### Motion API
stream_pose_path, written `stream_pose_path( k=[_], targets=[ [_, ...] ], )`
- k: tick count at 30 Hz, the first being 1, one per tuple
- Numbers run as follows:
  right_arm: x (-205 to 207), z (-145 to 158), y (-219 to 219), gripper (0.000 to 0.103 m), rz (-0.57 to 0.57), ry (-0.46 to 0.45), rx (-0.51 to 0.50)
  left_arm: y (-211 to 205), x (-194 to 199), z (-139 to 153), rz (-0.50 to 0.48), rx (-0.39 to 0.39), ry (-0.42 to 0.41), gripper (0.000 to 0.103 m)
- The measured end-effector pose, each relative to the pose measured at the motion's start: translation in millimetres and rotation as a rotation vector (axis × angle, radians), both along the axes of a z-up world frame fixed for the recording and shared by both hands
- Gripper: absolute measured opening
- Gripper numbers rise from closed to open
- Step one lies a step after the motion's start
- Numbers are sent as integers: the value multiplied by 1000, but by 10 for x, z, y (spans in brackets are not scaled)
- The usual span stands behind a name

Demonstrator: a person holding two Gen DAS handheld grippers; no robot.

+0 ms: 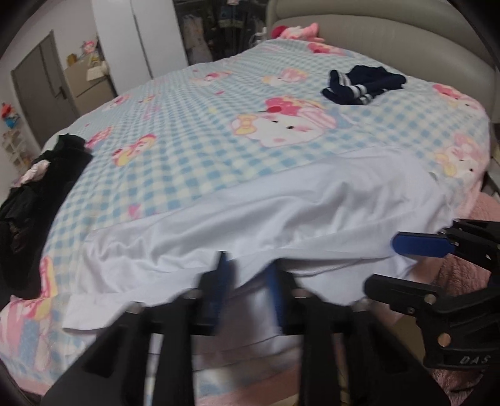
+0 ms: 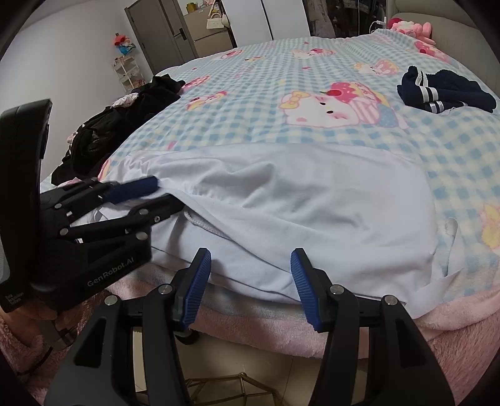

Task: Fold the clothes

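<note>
The white garment (image 2: 281, 206) lies crumpled at the near edge of the bed, on the checked blanket (image 2: 250, 109), with its lower edge hanging just over the side.

Left gripper (image 2: 162, 195): seen from the right wrist view, its two fingers are set around a fold at the garment's left end, one blue pad (image 2: 131, 190) above the cloth and the black finger below. The gap between them is narrow, but whether they actually pinch the cloth cannot be told. In the left wrist view the fingers are blurred.

Right gripper (image 2: 250, 281): its fingers stand wide apart and hold nothing. The tips sit just at the garment's hanging front edge.

A pile of black clothes (image 2: 125, 118) lies at the left side of the bed. A dark blue garment with white stripes (image 2: 443, 90) lies well apart, far right. A pink plush toy (image 2: 409, 26) rests at the headboard.
</note>
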State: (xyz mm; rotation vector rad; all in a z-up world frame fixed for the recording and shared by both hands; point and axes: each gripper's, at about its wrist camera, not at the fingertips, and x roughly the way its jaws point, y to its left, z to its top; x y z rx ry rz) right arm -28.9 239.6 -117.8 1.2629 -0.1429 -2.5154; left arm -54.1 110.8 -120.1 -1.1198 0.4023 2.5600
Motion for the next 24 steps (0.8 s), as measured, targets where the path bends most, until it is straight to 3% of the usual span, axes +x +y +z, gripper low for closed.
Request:
stream_pose_path(
  k=[2, 13, 17, 24],
  targets=[
    [-6, -8, 0, 55, 0, -3, -1, 8, 55, 28, -17, 1, 30, 1],
    [-14, 4, 2, 56, -12, 9, -5, -54, 312, 412, -36, 98, 80, 1],
    [-4, 56, 28, 56, -39, 30, 4, -142, 370, 391, -26, 159, 36, 1],
    [-20, 78, 134, 56, -87, 31, -13, -320, 220, -81, 33, 243, -138, 1]
  ],
)
